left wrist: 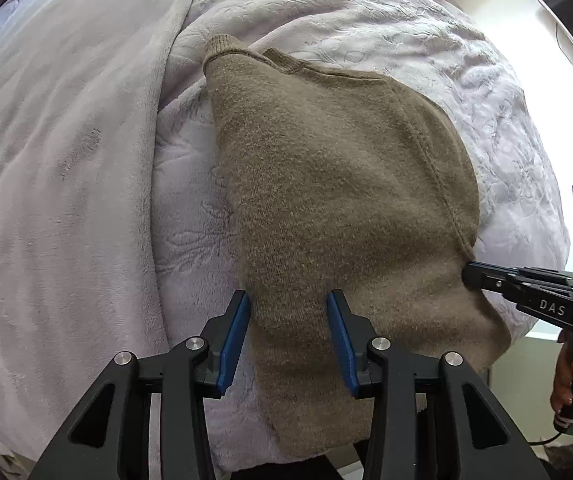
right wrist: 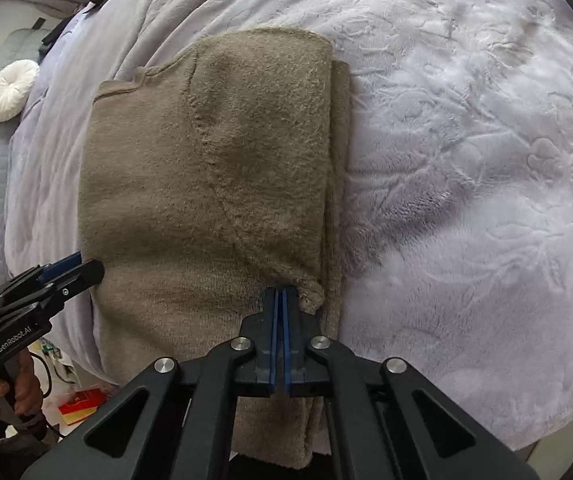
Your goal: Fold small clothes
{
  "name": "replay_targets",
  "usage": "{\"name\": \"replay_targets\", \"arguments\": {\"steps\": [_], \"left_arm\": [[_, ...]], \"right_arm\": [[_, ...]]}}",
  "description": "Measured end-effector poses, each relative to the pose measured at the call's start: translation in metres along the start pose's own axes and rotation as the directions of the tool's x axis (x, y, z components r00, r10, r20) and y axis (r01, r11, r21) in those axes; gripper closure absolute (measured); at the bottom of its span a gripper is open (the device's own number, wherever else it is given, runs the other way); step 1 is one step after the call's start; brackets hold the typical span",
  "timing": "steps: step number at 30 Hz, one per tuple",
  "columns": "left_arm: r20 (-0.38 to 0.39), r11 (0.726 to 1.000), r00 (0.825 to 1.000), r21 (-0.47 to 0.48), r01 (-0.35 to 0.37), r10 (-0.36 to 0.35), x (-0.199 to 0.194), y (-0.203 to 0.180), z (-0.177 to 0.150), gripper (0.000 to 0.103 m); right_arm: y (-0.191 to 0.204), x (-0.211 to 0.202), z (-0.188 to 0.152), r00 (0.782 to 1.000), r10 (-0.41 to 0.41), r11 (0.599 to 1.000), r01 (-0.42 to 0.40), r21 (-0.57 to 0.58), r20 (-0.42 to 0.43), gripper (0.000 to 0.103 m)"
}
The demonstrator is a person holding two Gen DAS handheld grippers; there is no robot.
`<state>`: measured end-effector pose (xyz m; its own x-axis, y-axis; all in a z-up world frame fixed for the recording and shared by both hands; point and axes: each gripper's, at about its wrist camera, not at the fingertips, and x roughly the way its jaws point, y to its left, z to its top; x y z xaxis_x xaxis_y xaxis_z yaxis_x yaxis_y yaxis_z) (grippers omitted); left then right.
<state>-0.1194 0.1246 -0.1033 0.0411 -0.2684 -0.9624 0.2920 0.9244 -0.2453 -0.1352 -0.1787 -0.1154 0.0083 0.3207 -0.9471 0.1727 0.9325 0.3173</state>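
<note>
Brown knit sweater (left wrist: 338, 200) lies flat on a lilac plush blanket (left wrist: 66, 200) on a bed, partly folded: one side or sleeve is already turned over the body, leaving a doubled edge on the outer side of the right tongs.

Left gripper (left wrist: 288, 312) is wide open. Its blue pads straddle a strip of sweater near the hem and grip nothing. Whether the pads touch the cloth can't be told.

Right gripper (right wrist: 279, 292) is closed, pads together, pinching a small bunched bit of the sweater at the end of the folded layer right at its tips. In the left view the same tongs (left wrist: 470, 274) sit against the sweater's edge, well to the right of the left tongs.

Risks, judged from here:
- The right pinch looks shallow, just a tuft; a lift could slip off or take only the top layer, undoing the fold.
- With the left tongs open, nothing anchors the hem; a pull by the right alone could drag or skew the whole sweater over the soft blanket.
- If the left tongs close low they could catch blanket pile along with the knit.
- The hem hangs off the bed edge below both tongs, so the sweater could slide off.
</note>
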Motion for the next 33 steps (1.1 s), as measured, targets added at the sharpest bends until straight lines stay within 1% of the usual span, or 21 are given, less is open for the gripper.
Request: {"name": "replay_targets", "arguments": {"steps": [3,4,5,6,8,10,13,16,19,27,30,31,32,33], "left_arm": [[-0.014,1.000,1.000,-0.003,-0.008,0.008,-0.005,0.002,-0.003,0.061],[-0.015,1.000,1.000,-0.002,-0.012,0.012,-0.008,0.003,-0.005,0.061],[-0.016,1.000,1.000,0.001,-0.017,0.017,-0.008,0.004,-0.006,0.061],[-0.021,1.000,0.999,0.007,-0.025,0.025,-0.009,0.004,-0.008,0.061],[-0.031,0.999,0.999,0.013,-0.036,0.037,-0.008,0.005,-0.010,0.061],[-0.039,0.999,0.999,0.011,-0.034,0.035,-0.008,0.006,-0.013,0.061],[-0.040,0.999,0.998,0.017,-0.038,0.038,-0.009,0.007,-0.016,0.061],[-0.039,0.999,0.998,0.023,-0.046,0.047,-0.011,0.009,-0.019,0.061],[-0.038,0.999,0.998,0.021,-0.044,0.045,-0.012,0.013,-0.020,0.061],[-0.027,0.999,0.999,0.026,-0.035,0.036,-0.019,0.020,-0.022,0.061],[-0.003,0.999,0.999,0.026,-0.033,0.033,-0.029,0.022,-0.022,0.061],[0.002,0.999,0.999,0.026,-0.034,0.034,-0.032,0.023,-0.022,0.057],[0.010,0.999,0.999,0.025,-0.040,0.040,-0.035,0.025,-0.022,0.043],[0.022,0.999,0.999,0.025,-0.046,0.046,-0.039,0.027,-0.023,0.038]], "right_arm": [[0.008,-0.012,-0.010,1.000,0.000,1.000,0.000,-0.004,-0.006,0.102],[0.011,-0.017,-0.012,1.000,0.011,1.000,-0.011,-0.005,-0.002,0.098],[0.014,-0.020,-0.014,1.000,0.012,1.000,-0.012,-0.015,-0.001,0.098],[0.015,-0.020,-0.015,1.000,0.005,1.000,-0.005,-0.028,-0.004,0.098],[0.020,-0.019,-0.025,0.999,-0.038,0.996,0.036,-0.083,-0.023,0.098],[0.020,-0.013,-0.030,0.997,-0.067,0.993,0.063,-0.101,-0.034,0.098],[0.011,-0.014,-0.039,0.997,-0.069,0.996,0.067,-0.060,-0.036,0.098],[-0.001,-0.015,-0.037,0.996,-0.067,0.998,0.066,-0.025,-0.050,0.092],[-0.009,-0.023,-0.042,0.996,-0.072,0.997,0.072,-0.008,-0.045,0.091],[0.006,-0.036,-0.046,0.993,-0.113,0.994,0.113,0.000,-0.012,0.091],[0.011,-0.042,-0.044,0.995,-0.100,0.995,0.099,0.017,0.020,0.091],[0.012,-0.044,-0.042,0.995,-0.092,0.995,0.092,0.027,0.031,0.091],[0.014,-0.045,-0.042,0.996,-0.086,0.996,0.084,0.037,0.039,0.091],[0.016,-0.045,-0.041,0.996,-0.083,0.996,0.081,0.042,0.044,0.091]]}}
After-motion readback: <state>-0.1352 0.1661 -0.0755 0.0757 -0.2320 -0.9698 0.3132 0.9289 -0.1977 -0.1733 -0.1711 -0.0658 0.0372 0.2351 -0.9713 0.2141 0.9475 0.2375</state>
